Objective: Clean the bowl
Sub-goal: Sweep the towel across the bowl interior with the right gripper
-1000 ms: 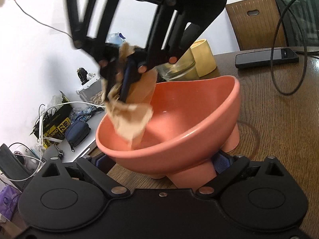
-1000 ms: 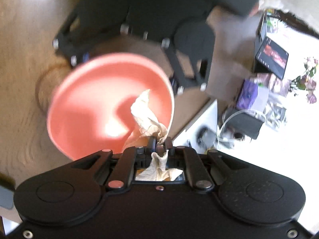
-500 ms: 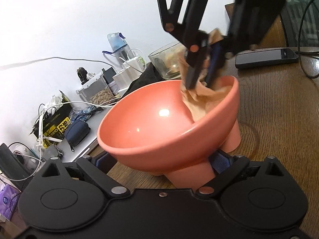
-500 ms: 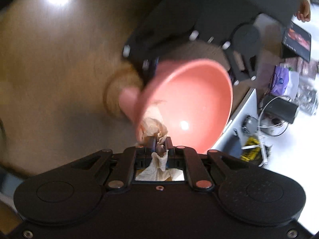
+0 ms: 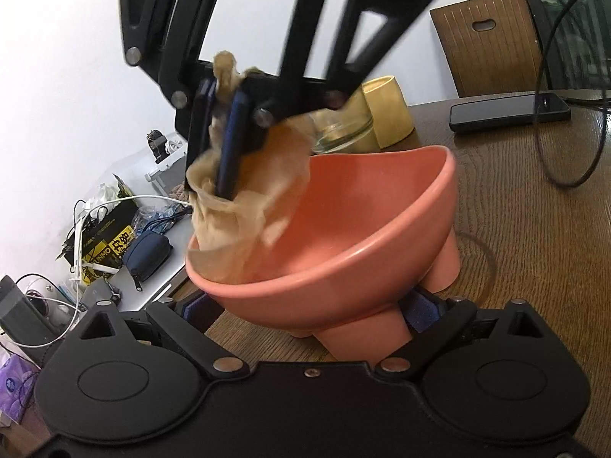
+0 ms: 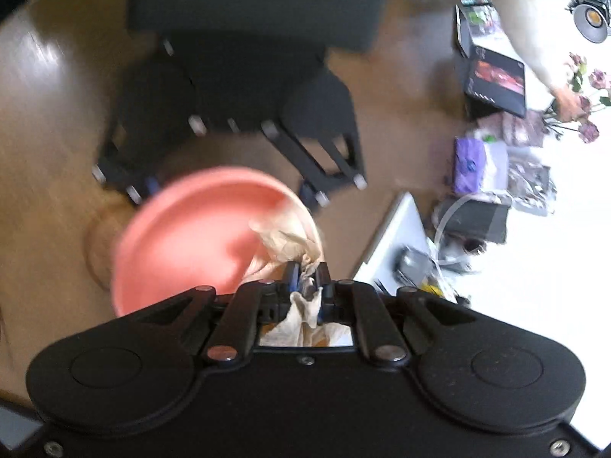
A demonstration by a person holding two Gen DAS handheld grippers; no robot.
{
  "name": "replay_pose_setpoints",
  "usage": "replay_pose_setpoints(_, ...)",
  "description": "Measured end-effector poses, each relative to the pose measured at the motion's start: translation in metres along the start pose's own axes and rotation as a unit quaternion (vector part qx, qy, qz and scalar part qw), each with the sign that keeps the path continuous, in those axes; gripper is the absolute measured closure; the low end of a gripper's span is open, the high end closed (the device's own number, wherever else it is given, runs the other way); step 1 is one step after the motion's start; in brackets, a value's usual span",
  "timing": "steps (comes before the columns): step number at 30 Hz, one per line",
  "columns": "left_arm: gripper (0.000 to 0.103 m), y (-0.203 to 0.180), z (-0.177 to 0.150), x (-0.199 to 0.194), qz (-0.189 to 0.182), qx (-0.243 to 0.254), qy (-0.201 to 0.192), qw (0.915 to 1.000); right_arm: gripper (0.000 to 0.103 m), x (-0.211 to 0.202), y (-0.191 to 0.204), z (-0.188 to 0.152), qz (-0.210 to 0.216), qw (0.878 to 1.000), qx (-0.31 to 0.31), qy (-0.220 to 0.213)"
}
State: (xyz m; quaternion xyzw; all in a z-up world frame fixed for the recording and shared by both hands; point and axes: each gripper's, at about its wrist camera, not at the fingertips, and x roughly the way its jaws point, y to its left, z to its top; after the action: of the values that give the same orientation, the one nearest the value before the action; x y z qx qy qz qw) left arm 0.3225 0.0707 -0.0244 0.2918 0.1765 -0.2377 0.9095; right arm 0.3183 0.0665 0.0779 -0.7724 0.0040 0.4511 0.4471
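A salmon-pink footed bowl [image 5: 362, 229] is tilted with its mouth toward the upper left. My left gripper [image 5: 313, 313] is shut on its foot, blue pads [image 5: 424, 311] pressing from both sides. My right gripper [image 5: 208, 187] comes down from above, shut on a crumpled brown paper towel [image 5: 229, 225]. The towel hangs against the inside of the bowl at its left rim. In the right wrist view, the towel [image 6: 290, 240] bunches between the right gripper [image 6: 307, 273] fingers and lies on the bowl's [image 6: 198, 236] right inner edge.
The bowl stands over a dark wooden table [image 5: 534, 248]. Behind it are a glass jar [image 5: 343, 133], a yellow cup [image 5: 389, 110], a black phone [image 5: 508, 112] and a looping cable [image 5: 565, 145]. A cluttered side desk [image 5: 114, 236] lies left. A wooden chair [image 5: 485, 42] stands at the back.
My right gripper swept the towel from the bowl's left rim across to its far right side, then back to the left rim. The bowl and left gripper stayed put.
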Motion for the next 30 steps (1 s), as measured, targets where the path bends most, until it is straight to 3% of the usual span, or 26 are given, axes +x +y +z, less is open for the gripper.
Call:
replay_pose_setpoints(5,0.007,0.000,0.000,-0.002,-0.001,-0.001,0.000,1.0000,0.093,0.005,0.010,-0.010,0.006,1.000,-0.005,0.025)
replay_pose_setpoints(12,0.007,0.000,0.000,-0.003,-0.001,-0.002,0.000,1.0000,0.093,0.021,0.017,-0.001,0.040,0.999,-0.008,0.023)
replay_pose_setpoints(16,0.007,0.000,0.000,-0.002,0.001,0.002,-0.001,1.0000,0.093,0.010,0.023,0.008,0.057,0.998,-0.002,0.008)
replay_pose_setpoints(20,0.007,-0.001,0.000,-0.002,0.001,0.001,0.000,1.0000,0.093,-0.004,0.014,0.023,0.047,0.997,0.035,-0.046)
replay_pose_setpoints(22,0.007,-0.001,0.000,-0.002,0.001,0.002,-0.001,1.0000,0.093,-0.003,0.010,0.024,0.032,0.998,0.033,-0.050)
replay_pose_setpoints(25,0.007,-0.002,0.000,-0.002,0.002,0.003,-0.001,1.0000,0.093,0.005,0.009,0.025,-0.004,0.999,-0.003,-0.039)
replay_pose_setpoints(30,0.007,-0.002,0.000,-0.002,0.003,0.003,-0.001,1.0000,0.093,0.027,0.011,0.016,-0.005,0.998,-0.057,0.009)
